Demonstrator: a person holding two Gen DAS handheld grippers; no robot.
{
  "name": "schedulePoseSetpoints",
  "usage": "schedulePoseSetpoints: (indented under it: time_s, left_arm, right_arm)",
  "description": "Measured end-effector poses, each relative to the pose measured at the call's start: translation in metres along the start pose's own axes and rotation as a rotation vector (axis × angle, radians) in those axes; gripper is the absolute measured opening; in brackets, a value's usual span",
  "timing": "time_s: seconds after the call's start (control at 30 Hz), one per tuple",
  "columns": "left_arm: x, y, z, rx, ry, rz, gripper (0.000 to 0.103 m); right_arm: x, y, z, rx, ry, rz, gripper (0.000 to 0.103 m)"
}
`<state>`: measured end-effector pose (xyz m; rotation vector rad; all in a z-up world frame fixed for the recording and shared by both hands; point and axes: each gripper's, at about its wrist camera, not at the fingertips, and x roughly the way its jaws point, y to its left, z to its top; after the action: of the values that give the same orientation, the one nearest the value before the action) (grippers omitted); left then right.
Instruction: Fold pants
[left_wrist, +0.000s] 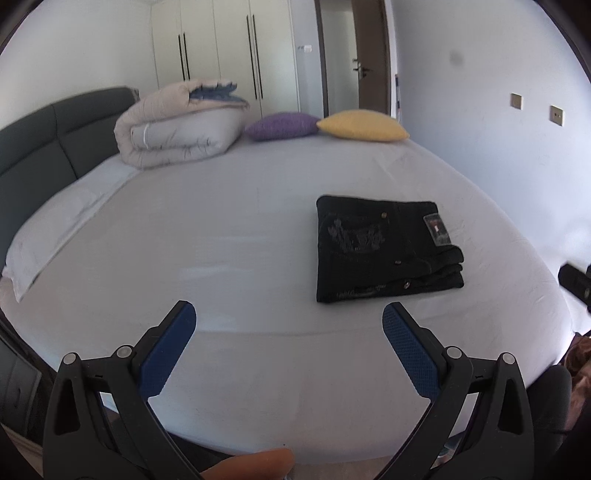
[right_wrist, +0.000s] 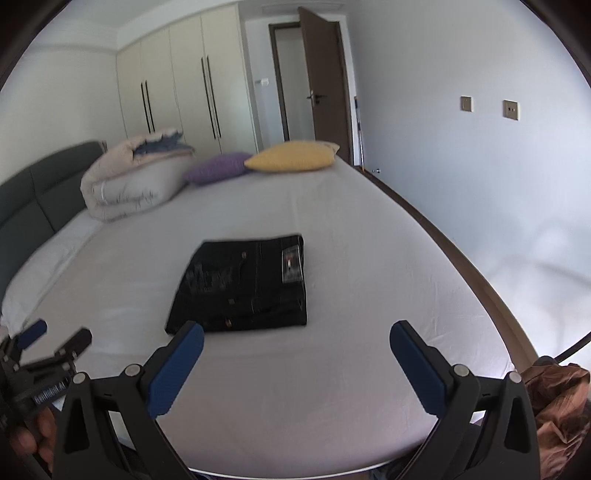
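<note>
While the black pants lie folded into a compact rectangle on the white bed, both grippers hang above the sheet near its lower edge, touching nothing. In the left wrist view the pants sit right of centre, just beyond the right blue pad of the left gripper, whose jaws stand wide apart and hold nothing. In the right wrist view the pants lie at the centre of the frame, their near corner just past the left blue pad of the right gripper, which is likewise spread wide and empty. A label shows on the top layer of the pants, towards their right side. The left gripper also appears at the lower left edge of the right wrist view. In the upper left of both frames a rolled duvet rests by the dark headboard, with a purple cushion and a yellow cushion beside it.
</note>
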<state>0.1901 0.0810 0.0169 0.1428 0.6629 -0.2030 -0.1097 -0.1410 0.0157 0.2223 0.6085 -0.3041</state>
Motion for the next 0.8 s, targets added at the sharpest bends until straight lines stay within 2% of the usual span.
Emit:
schedulePoseSetpoints:
  time_s: [0.27, 0.8]
  left_arm:
    - [0.027, 0.002, -0.01, -0.016, 0.047, -0.004, 0.103]
    - [0.038, -0.002, -0.022, -0.037, 0.079, -0.015, 0.103]
  right_arm:
    - [0.018, 0.011, -0.015, -0.042, 0.051, -0.018, 0.103]
    - [0.024, 0.024, -0.018, -0.087, 0.087, -0.005, 0.103]
